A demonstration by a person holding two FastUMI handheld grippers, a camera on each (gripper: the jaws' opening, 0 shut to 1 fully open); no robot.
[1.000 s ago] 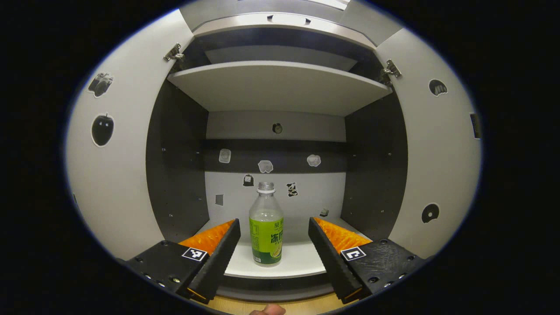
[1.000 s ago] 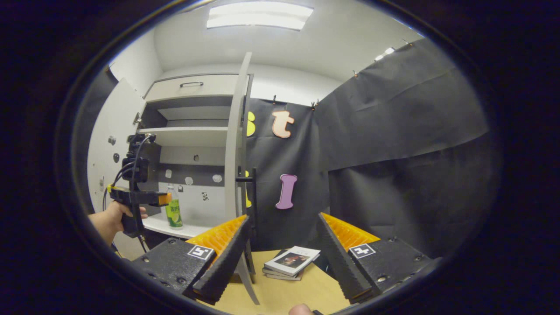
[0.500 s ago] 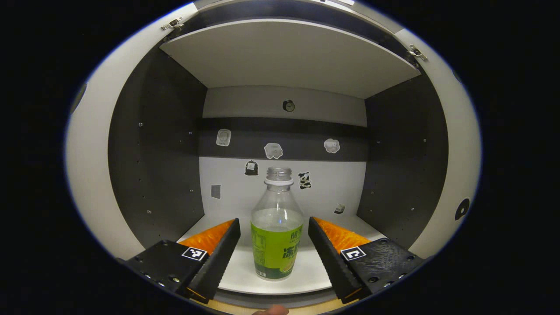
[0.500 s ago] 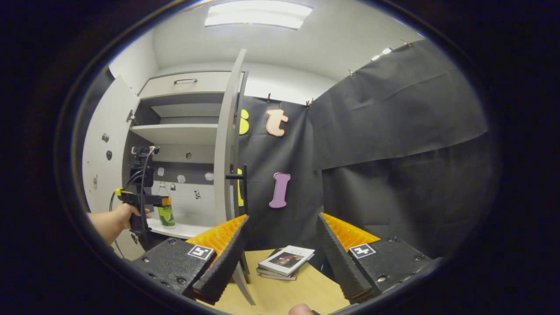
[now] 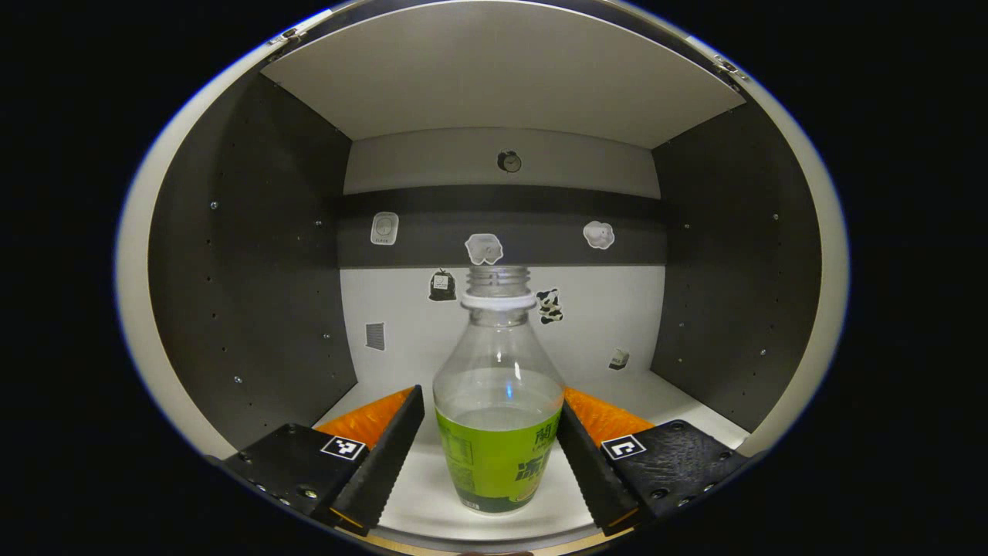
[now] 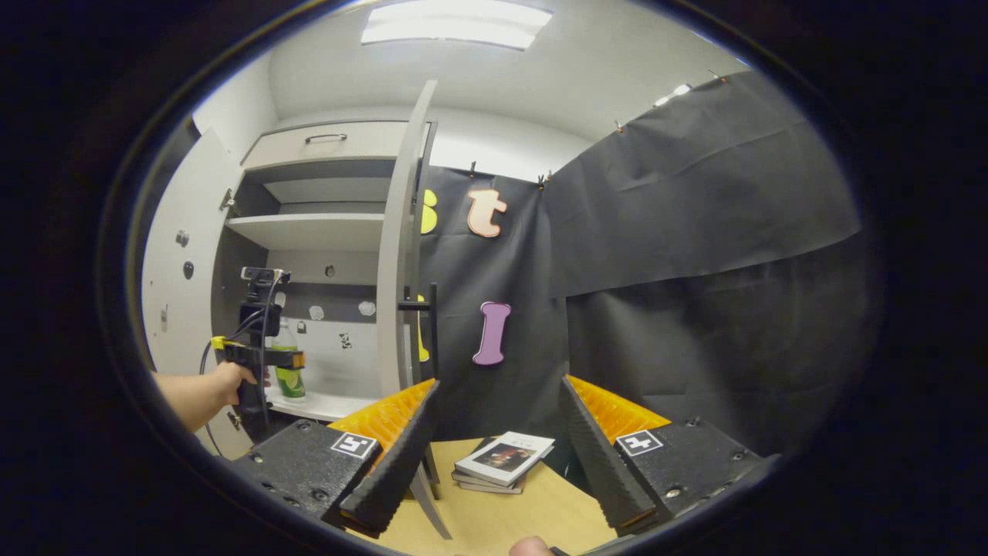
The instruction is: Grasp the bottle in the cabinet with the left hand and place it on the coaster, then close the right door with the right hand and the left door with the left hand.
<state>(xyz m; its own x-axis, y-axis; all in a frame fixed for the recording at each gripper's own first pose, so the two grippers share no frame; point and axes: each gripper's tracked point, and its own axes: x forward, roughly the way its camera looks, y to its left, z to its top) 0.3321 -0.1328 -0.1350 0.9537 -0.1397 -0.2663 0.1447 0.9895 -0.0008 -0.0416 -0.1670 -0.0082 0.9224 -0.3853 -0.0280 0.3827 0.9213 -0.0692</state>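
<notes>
I see the bottle point(image 5: 498, 401) standing upright on the cabinet's bottom shelf point(image 5: 421, 494), uncapped neck up, clear ribbed plastic with a glossy green label. My left gripper point(image 5: 490, 452) is spread, one finger either side; whether they touch is unclear. My right gripper point(image 6: 498, 455) is apart over the wooden worktop point(image 6: 502, 525); books point(image 6: 505, 461) lie beyond

Bottle point(image 5: 498, 432) stands between spread fingers of left gripper point(image 5: 490, 452), gap on its left side, right finger about touching. Shelf floor point(image 5: 679, 398) bare around it. Open right door point(image 6: 397, 255) edge blocks space ahead-left of right gripper point(image 6: 494, 455); books point(image 6: 502, 462) lie beyond its fingers.
</notes>
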